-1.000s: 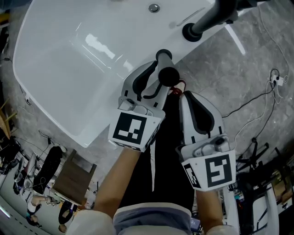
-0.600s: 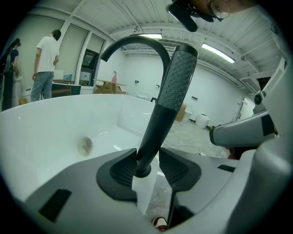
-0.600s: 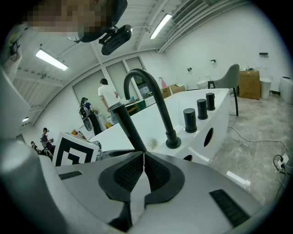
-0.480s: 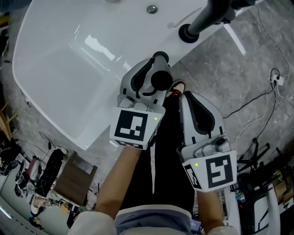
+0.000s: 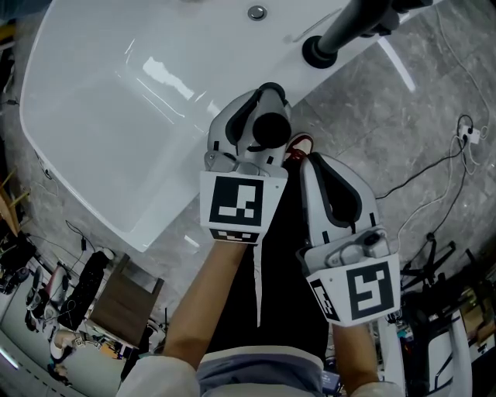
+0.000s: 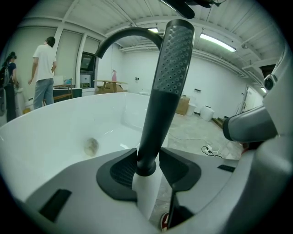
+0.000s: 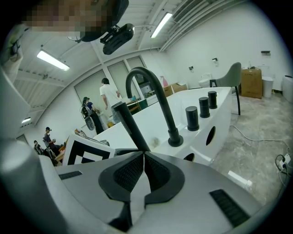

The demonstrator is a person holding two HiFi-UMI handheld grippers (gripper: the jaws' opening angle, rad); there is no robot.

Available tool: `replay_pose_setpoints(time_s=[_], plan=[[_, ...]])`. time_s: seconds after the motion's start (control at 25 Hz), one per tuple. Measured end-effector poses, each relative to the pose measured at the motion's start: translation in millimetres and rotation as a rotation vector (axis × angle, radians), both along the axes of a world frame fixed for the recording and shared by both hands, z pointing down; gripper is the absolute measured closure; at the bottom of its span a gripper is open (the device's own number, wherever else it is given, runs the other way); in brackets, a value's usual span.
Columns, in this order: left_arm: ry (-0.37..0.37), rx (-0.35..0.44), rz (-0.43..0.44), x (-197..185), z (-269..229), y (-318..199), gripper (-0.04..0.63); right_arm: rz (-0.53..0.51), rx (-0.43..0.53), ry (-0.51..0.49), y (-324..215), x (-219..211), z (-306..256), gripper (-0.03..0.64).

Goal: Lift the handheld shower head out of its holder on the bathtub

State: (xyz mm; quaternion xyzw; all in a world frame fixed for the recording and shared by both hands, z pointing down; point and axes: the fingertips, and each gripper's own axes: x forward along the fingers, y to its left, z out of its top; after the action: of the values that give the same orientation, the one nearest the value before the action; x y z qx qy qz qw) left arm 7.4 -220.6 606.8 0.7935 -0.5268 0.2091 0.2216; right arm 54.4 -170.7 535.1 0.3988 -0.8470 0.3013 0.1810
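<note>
Shower head (image 6: 167, 82): black wand, upright at the near rim of the white bathtub (image 5: 101, 155), spray face with nozzle dots turned toward the left gripper view. Its handle ends in a collar on a short white piece, probably the holder, can't confirm. Left gripper (image 6: 147, 170) has its jaws released and spread wide, straddling the handle just above that collar, pads right beside it with no clear squeeze. From the right gripper view the wand leans up from behind the left gripper's marker cube. Right gripper (image 7: 143, 157) hangs just beside the left one, off the tub, jaws clenched together with nothing in them. Further out, black arched faucet (image 7: 165, 107) on the rim, three black knobs (image 7: 192, 118) in a row past it, drain (image 5: 257, 12) in the tub floor. Grey stone floor, cable (image 5: 434, 167) trailing across it. People (image 6: 44, 73) standing far back in the room
</note>
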Motion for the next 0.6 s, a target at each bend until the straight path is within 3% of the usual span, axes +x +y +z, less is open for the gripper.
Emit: replay_pose_setpoints(time_s=[0.6], plan=[[-0.037, 0.029, -0.036, -2.3, -0.6, -0.7, 0.457, 0.005, -0.01, -0.007, 3.2, 3.4, 1.4, 0.597]])
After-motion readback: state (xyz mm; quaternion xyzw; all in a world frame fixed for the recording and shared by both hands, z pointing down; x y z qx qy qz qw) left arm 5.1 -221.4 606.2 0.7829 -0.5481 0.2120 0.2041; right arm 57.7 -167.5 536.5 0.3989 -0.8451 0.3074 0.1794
